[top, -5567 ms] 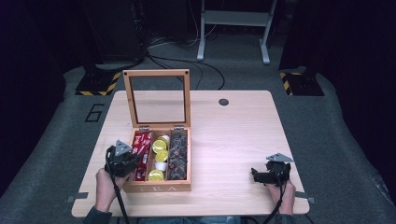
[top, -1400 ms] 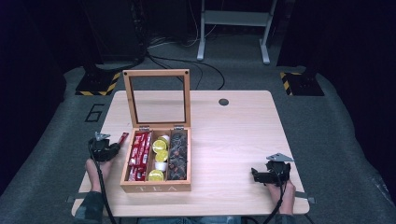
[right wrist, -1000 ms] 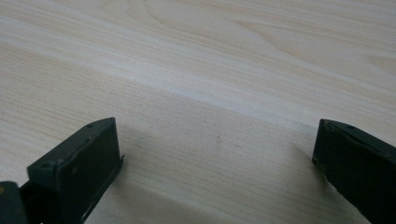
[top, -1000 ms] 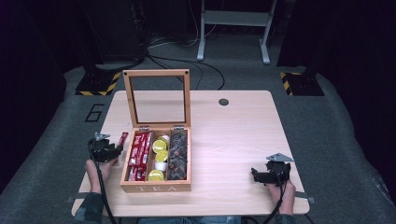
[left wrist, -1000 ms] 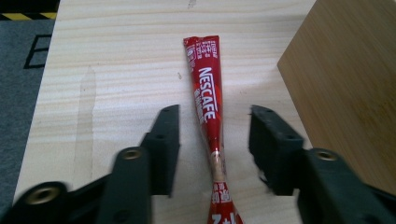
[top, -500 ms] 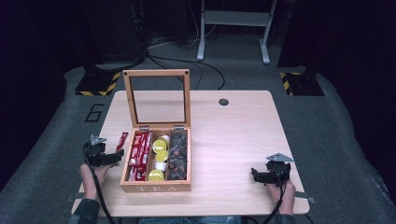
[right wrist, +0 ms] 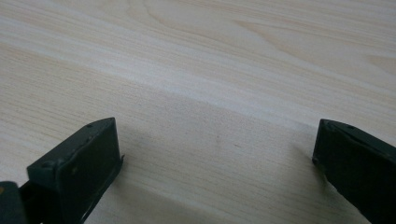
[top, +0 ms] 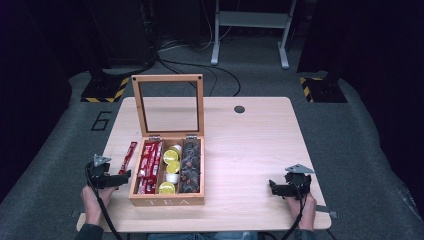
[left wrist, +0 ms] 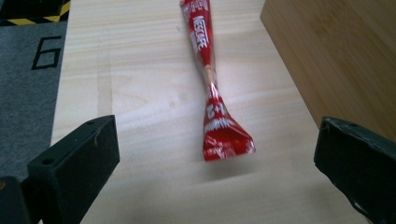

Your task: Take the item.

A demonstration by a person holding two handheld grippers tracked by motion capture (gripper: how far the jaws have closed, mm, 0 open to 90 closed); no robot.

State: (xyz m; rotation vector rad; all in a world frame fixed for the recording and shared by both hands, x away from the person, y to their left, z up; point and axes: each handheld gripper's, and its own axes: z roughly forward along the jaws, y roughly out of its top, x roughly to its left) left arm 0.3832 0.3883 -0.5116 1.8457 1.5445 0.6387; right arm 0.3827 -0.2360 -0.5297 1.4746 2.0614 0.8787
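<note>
Sachet position: red stick sachet lies flat on the tabletop, straight ahead of the left tongs, its crimped near end just past the gap between the two jaws and touching neither.
Sachet long axis: runs away from the left tongs, roughly in line with their pointing direction, with a slight lean; in the high view the sachet lies alongside the wall of the tea box, just beside it but apart.
Left tongs state: jaws spread wide and have just been opening; nothing sits between the pads, so the sachet is released rather than pinched.
Right tongs state: spread wide over bare wood, holding nothing.
Nearer hand: left tongs are just short of the sachet; right tongs sit well apart from it, across the tabletop beyond the box.
Box: wooden, lid with window pane standing upright at the far side from both tongs.
Compartment nearest left tongs: more red stick sachets, lying lengthwise.
Middle compartment: yellow-topped and white cups.
Compartment nearest right tongs: dark wrapped pieces, too small to name.
Judgement for the coming move: any re-grip would fall to the left tongs, closing across the sachet's narrow width; otherwise a reach sideways into the box for another stick.
</note>
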